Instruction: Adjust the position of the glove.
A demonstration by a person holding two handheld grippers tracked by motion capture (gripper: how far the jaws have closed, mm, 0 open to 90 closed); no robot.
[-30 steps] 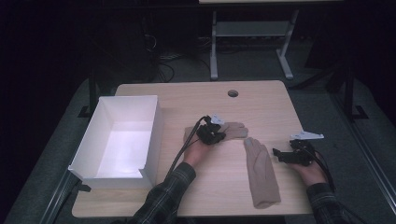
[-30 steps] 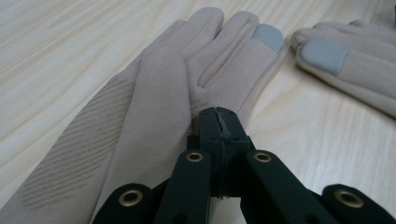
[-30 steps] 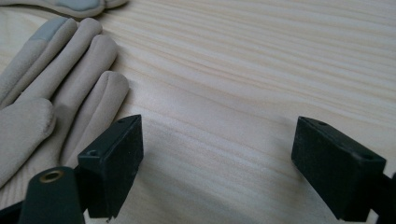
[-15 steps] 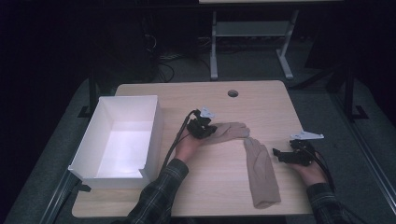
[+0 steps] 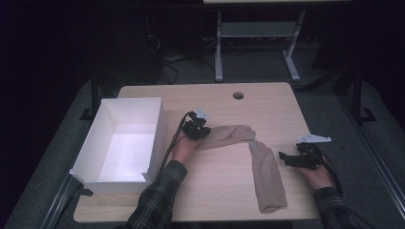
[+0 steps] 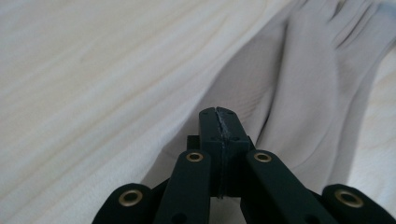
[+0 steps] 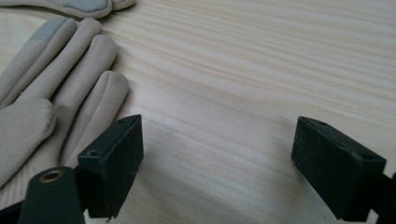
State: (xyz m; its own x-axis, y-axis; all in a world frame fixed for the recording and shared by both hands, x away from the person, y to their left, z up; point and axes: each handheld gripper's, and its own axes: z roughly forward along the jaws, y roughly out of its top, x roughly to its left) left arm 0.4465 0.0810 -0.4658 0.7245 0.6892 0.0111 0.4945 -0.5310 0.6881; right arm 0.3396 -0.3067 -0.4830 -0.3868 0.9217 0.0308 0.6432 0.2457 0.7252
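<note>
Two beige gloves on a wooden table, one pinched at its cuff.

The left hand-held gripper has its jaws pressed together on the cuff of the first glove, which stretches away from it across the table, fingers pointing toward the right hand-held gripper's side. The second glove lies lengthwise just beside the right hand-held gripper, fingers pointing away from the person, near the first glove's fingertips. That gripper's jaws stand spread over bare wood. A white box sits on the far side of the left gripper; the room behind is dark. The left gripper view shows fabric gathered at the closed tips; the right gripper view shows grey fingertip patches.
</note>
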